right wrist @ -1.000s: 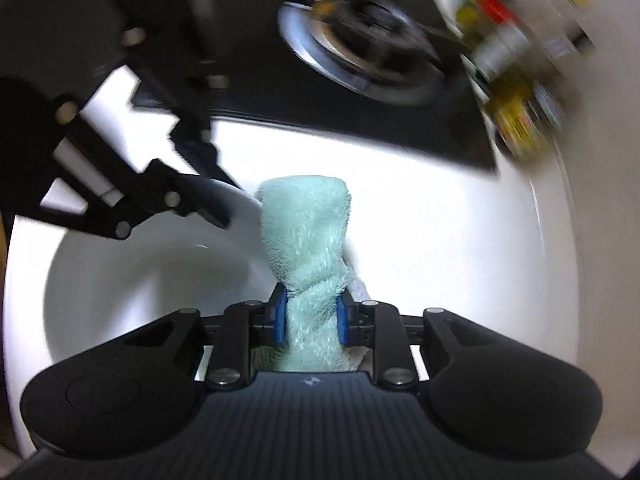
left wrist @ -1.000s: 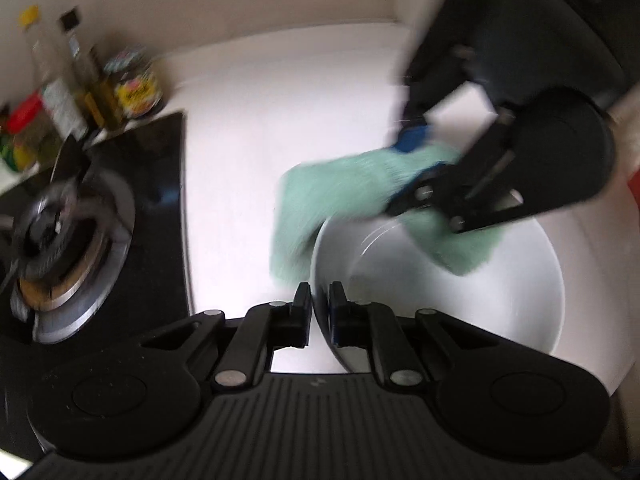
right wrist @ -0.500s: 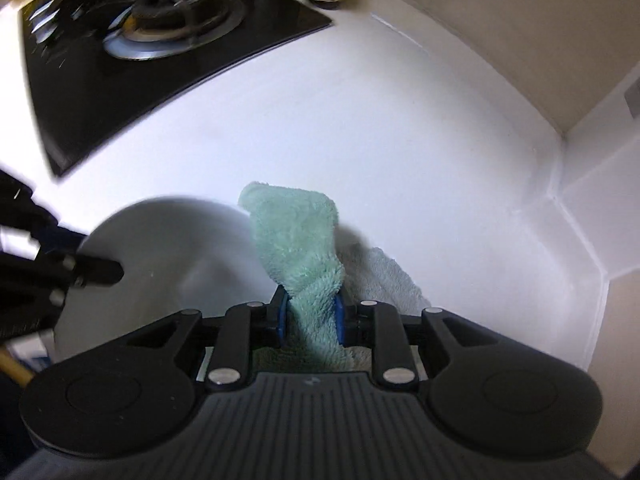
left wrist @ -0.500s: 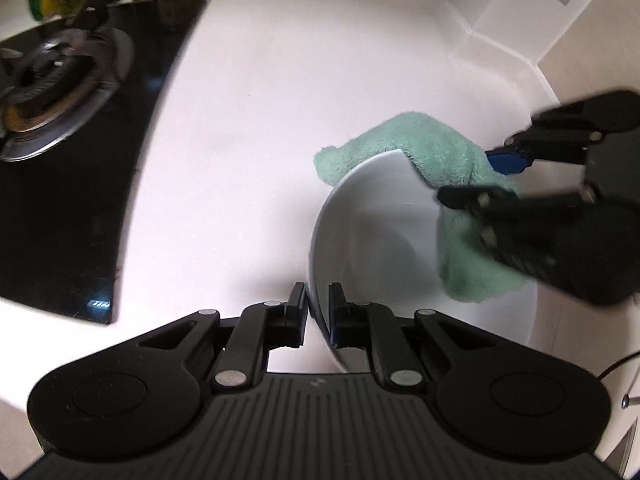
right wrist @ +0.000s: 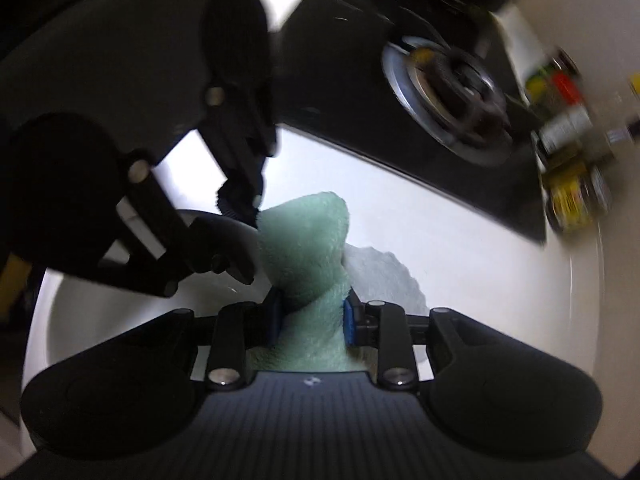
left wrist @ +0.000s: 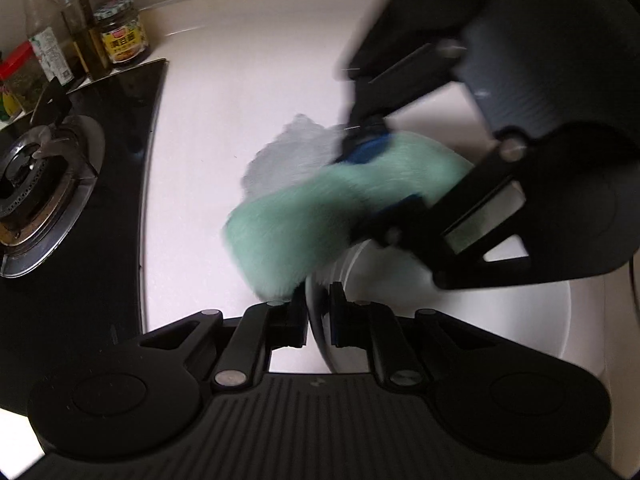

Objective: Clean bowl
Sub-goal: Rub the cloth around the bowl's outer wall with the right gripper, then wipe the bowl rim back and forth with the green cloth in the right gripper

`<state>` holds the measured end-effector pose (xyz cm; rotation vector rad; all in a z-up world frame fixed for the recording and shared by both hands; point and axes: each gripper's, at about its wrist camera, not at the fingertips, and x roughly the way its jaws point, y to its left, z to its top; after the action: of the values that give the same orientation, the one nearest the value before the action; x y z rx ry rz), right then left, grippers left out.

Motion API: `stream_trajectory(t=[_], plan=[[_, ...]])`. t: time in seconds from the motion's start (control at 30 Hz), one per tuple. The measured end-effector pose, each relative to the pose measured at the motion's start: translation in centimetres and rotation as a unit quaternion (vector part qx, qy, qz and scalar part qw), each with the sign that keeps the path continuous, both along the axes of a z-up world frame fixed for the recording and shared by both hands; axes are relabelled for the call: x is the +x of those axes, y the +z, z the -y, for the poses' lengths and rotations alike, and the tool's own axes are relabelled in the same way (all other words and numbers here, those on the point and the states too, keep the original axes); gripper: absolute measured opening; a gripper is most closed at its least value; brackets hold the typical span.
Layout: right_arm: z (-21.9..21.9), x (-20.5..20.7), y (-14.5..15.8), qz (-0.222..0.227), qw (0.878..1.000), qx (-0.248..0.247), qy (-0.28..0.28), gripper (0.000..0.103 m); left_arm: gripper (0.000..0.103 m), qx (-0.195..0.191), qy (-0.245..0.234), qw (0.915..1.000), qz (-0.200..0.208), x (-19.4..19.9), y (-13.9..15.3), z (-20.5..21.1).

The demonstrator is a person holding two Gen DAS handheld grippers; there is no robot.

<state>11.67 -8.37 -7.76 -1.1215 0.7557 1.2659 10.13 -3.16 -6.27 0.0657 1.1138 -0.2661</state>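
A white bowl (left wrist: 500,320) sits on the white counter. My left gripper (left wrist: 318,312) is shut on the bowl's near rim. My right gripper (right wrist: 310,318) is shut on a mint-green cloth (right wrist: 308,248). In the left wrist view the right gripper (left wrist: 384,176) comes in from the upper right and holds the cloth (left wrist: 312,220) over the bowl's left rim, close to my left fingertips. In the right wrist view the bowl (right wrist: 100,312) lies at the lower left with the left gripper (right wrist: 236,236) on its rim. The frames are motion-blurred.
A black gas hob (left wrist: 60,184) with a steel burner lies left of the bowl; it also shows in the right wrist view (right wrist: 448,92). Sauce jars and bottles (left wrist: 80,40) stand behind it against the wall. White counter (left wrist: 240,112) lies between hob and bowl.
My right gripper has swept the cloth from the bowl's far right side across to its left rim, beside my left gripper. Both views have swung back toward the hob.
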Motion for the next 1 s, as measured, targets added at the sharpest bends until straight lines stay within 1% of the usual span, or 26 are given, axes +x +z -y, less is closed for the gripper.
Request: stream_trajectory(t=[0.07,0.1,0.13,0.17,0.2,0.23,0.27,0.33,0.37,0.4,0.43,0.47,0.5,0.53,0.57,0.6,0.63,0.67,0.7,0.73,0.77,0.8,0.83,0.9,0.97,1.0], plan=[[1.3,1.0,0.0,-0.004,0.996,0.006,-0.089,0.018,0.009,0.005,0.012,0.9999,0.007,-0.4,0.2,-0.2],[2.0,1.5,0.0,-0.006,0.991,0.008,-0.133,0.017,0.01,0.006,0.017,0.9998,0.011,-0.7,0.4,-0.3],[2.8,2.0,0.0,-0.008,0.983,0.012,-0.184,0.015,0.01,-0.001,0.022,0.9996,0.014,-0.9,0.6,-0.3],[4.0,2.5,0.0,-0.013,0.967,0.018,-0.254,0.014,0.01,-0.01,0.028,0.9995,0.011,-1.0,0.8,-0.3],[5.0,2.8,0.1,-0.019,0.948,0.026,-0.315,0.014,0.01,-0.017,0.034,0.9993,0.003,-1.0,0.9,-0.1],[5.8,2.8,0.1,-0.031,0.931,0.037,-0.362,0.014,0.01,-0.023,0.041,0.9989,-0.007,-1.4,0.9,0.3],[6.8,2.2,0.1,-0.042,0.909,0.047,-0.412,0.014,0.01,-0.025,0.049,0.9984,-0.015,-1.8,0.7,0.7],[7.7,0.9,0.1,-0.043,0.887,0.055,-0.457,0.015,0.01,-0.024,0.062,0.9975,-0.027,-2.2,0.3,1.2],[8.2,0.2,0.1,-0.043,0.878,0.059,-0.473,0.015,0.009,-0.021,0.062,0.9974,-0.03,-2.2,-0.1,1.4],[8.6,-0.5,0.1,-0.042,0.872,0.062,-0.484,0.015,0.009,-0.019,0.054,0.9979,-0.031,-1.9,-0.4,1.5],[8.6,-0.9,0.1,-0.038,0.879,0.059,-0.472,0.016,0.008,-0.016,0.046,0.9983,-0.032,-1.7,-0.8,1.6],[8.3,-1.5,0.0,-0.023,0.9,0.048,-0.432,0.019,0.008,-0.013,0.035,0.9988,-0.031,-1.5,-0.9,1.6],[7.8,-2.3,0.0,-0.003,0.925,0.029,-0.379,0.021,0.008,-0.01,0.02,0.9994,-0.027,-1.5,-0.9,1.6],[7.2,-3.0,-0.1,0.017,0.946,0.01,-0.324,0.024,0.009,-0.007,0.006,0.9997,-0.024,-1.4,-0.8,1.6],[6.3,-3.5,-0.3,0.039,0.963,-0.008,-0.268,0.024,0.009,-0.007,-0.006,0.9997,-0.021,-1.3,-0.8,1.6],[5.7,-3.8,-0.5,0.059,0.976,-0.022,-0.208,0.024,0.009,-0.005,-0.016,0.9997,-0.019,-1.2,-0.8,1.5],[5.1,-4.0,-0.7,0.078,0.986,-0.033,-0.144,0.024,0.009,-0.002,-0.023,0.9996,-0.016,-1.1,-0.9,1.6],[4.4,-3.9,-0.9,0.087,0.992,-0.036,-0.082,0.024,0.009,0.001,-0.033,0.9994,-0.012,-1.1,-0.9,1.8],[3.8,-3.6,-1.0,0.086,0.995,-0.034,-0.046,0.024,0.01,0.004,-0.04,0.9991,-0.008,-1.1,-0.9,2.0],[3.1,-3.3,-1.0,0.08,0.996,-0.029,0.008,0.024,0.01,0.004,-0.045,0.999,-0.007,-1.0,-1.0,2.0],[2.5,-2.9,-0.9,0.069,0.997,-0.025,0.032,0.024,0.01,0.005,-0.047,0.9988,-0.007,-0.9,-1.0,2.0],[1.5,-2.3,-0.8,0.043,0.997,-0.017,0.063,0.024,0.01,0.006,-0.047,0.9988,-0.008,-0.8,-1.1,2.0],[0.6,-1.6,-0.6,0.012,0.997,-0.011,0.076,0.024,0.01,0.006,-0.045,0.9989,-0.007,-0.7,-1.1,1.9],[-0.9,-0.4,-0.9,-0.031,0.998,-0.016,0.06,0.023,0.012,0.006,-0.035,0.9994,0.001,-0.3,-1.2,1.4],[-1.5,0.5,-0.9,-0.051,0.999,-0.015,0.006,0.021,0.012,0.0,-0.024,0.9997,-0.001,0.0,-1.2,1.0],[-0.9,0.8,-0.9,-0.052,0.998,-0.013,-0.031,0.02,0.012,0.004,-0.017,0.9999,-0.001,0.0,-1.2,0.9]])
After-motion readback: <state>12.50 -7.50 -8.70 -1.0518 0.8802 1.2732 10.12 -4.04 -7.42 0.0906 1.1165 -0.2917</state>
